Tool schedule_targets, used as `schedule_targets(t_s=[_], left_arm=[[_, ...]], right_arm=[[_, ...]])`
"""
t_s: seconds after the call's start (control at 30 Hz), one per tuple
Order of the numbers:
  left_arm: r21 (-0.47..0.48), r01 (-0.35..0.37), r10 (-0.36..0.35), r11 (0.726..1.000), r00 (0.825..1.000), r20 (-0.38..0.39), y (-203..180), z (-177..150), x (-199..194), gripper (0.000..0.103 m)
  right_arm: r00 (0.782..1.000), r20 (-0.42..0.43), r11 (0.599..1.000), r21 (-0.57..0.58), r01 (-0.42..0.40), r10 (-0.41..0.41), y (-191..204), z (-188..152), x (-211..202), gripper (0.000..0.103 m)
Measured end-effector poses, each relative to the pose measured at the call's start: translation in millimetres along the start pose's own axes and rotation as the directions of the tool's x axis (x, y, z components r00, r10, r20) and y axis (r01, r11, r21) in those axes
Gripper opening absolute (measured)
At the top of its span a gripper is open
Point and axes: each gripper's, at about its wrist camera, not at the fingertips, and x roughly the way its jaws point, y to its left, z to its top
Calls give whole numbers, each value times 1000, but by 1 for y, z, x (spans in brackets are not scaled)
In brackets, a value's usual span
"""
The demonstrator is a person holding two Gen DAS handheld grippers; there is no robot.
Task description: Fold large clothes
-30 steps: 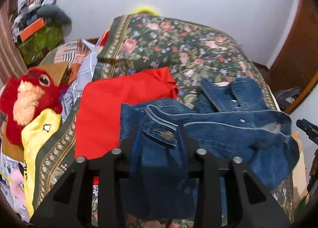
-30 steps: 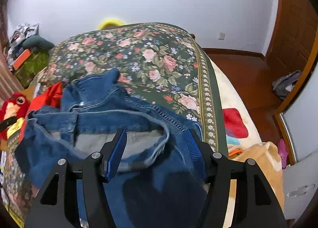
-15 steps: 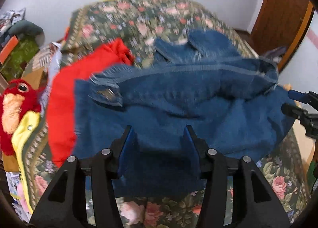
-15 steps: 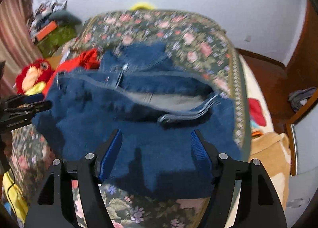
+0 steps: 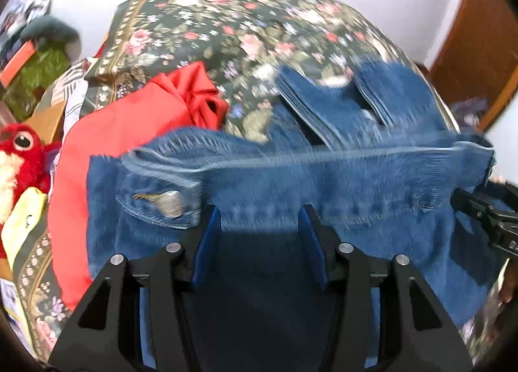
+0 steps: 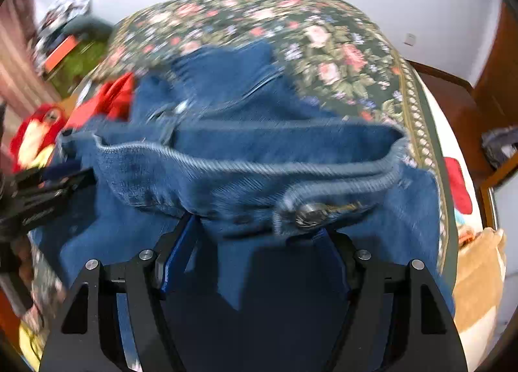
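Lying across the bed with the dark green floral bedspread (image 5: 246,25), the blue denim jeans (image 5: 323,184) have their waistband, with its metal button (image 5: 170,205), doubled over toward both cameras, the legs reaching away up the bed. The left gripper (image 5: 259,226) has just been opening, and its blue pads stand apart over the denim without pinching it, so it reads as released. The right gripper (image 6: 255,236) has just been opening too; its jaws are spread, but the waistband hangs over the tips, so whether any cloth is caught there I cannot tell. The risk from here, as I judge it, is the fold springing back: stiff denim dropped loose may bunch unevenly. A snagged waistband could be dragged askew when the gripper lifts. The jeans also overlap the bright red garment (image 5: 106,158) just beside them, which may tug along.
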Motion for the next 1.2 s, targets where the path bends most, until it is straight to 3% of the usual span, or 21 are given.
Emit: schedule_targets(t_s=[0.07, 0.17, 0.27, 0.4, 0.6, 0.7, 0.83, 0.93, 1.03, 1.2], left_arm=[[-46, -27, 28, 999, 999, 31, 9, 8, 3, 52], [-96, 2, 0, 995, 1000, 20, 18, 16, 12, 51], [-81, -23, 24, 996, 1000, 12, 14, 15, 9, 50], [5, -70, 70, 998, 997, 12, -3, 6, -8, 50], [108, -29, 27, 994, 999, 22, -28, -14, -40, 51], [118, 12, -13, 993, 1000, 0, -36, -25, -45, 55], [103, 28, -23, 994, 998, -50, -38, -40, -37, 55], [80, 42, -34, 996, 994, -100, -26, -51, -24, 55], [47, 46, -41, 998, 994, -97, -6, -59, -24, 58], [-57, -26, 20, 998, 994, -106, 42, -72, -35, 58]], right_arm=[[999, 25, 998, 56, 41, -42, -11, 9, 6, 68], [996, 7, 990, 116, 85, -86, -22, 13, 12, 68], [998, 2, 990, 127, 68, -69, -26, 9, 6, 68], [999, 5, 996, 82, 47, -47, -20, 1, -13, 68], [1000, 13, 999, -51, -9, 9, 13, -12, -36, 68], [998, -39, 993, -107, -53, 49, 29, -22, -33, 68], [994, -112, 988, -152, -26, 8, 34, -38, -22, 68], [993, -118, 983, -182, -9, -13, 26, -52, -26, 68], [993, -115, 982, -188, -10, -12, 14, -60, -38, 68], [987, -116, 982, -165, 87, -107, -14, -70, -47, 73]])
